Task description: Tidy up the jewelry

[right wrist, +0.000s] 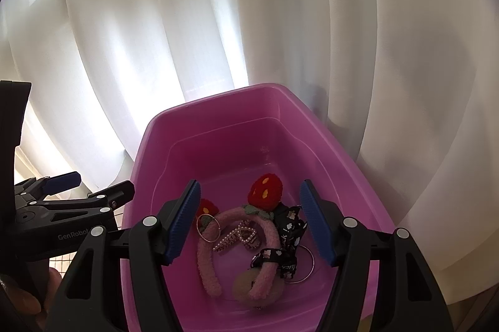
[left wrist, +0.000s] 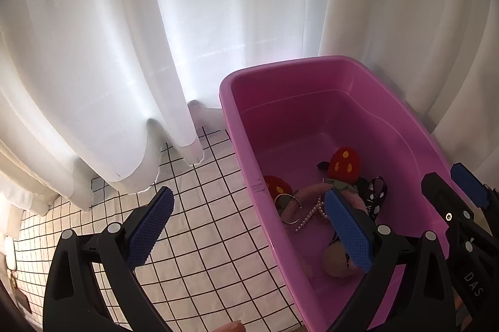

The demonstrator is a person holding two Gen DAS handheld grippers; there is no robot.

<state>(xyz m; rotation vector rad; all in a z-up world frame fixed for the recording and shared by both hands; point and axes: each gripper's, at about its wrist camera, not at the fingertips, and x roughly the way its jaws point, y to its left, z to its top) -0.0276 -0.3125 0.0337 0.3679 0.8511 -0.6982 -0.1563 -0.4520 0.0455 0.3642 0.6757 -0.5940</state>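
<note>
although the pink tub (right wrist: 218,126) already holds the whole tangle, the piece that matters most for handling is the fuzzy pink headband (right wrist: 208,254) with its two red strawberry ears (right wrist: 265,190), lying on the tub floor near the close end. it looks light and soft on the outside with a springy hoop inside, so it should give a little under the pads without slipping; the plush arc midway down one leg seems the best place to take hold, away from the ears and from the things draped on it. its arch faces the far wall of the tub and its two open ends point back toward the camera, so the long axis runs roughly along the tub's length. a pearl clip (right wrist: 238,236) lies across the middle, small, hard and probably slippery, and a black printed ribbon (right wrist: 288,233) wraps the right leg, limp and likely to drag along. thin metal hoops (right wrist: 209,227) rest beside it. the right gripper (right wrist: 251,222) hangs over the pile with its jaws wide and nothing between the pads. the left gripper (left wrist: 249,229) is also spread wide and empty, straddling the tub's near left wall above the checked cloth (left wrist: 199,238).
</note>
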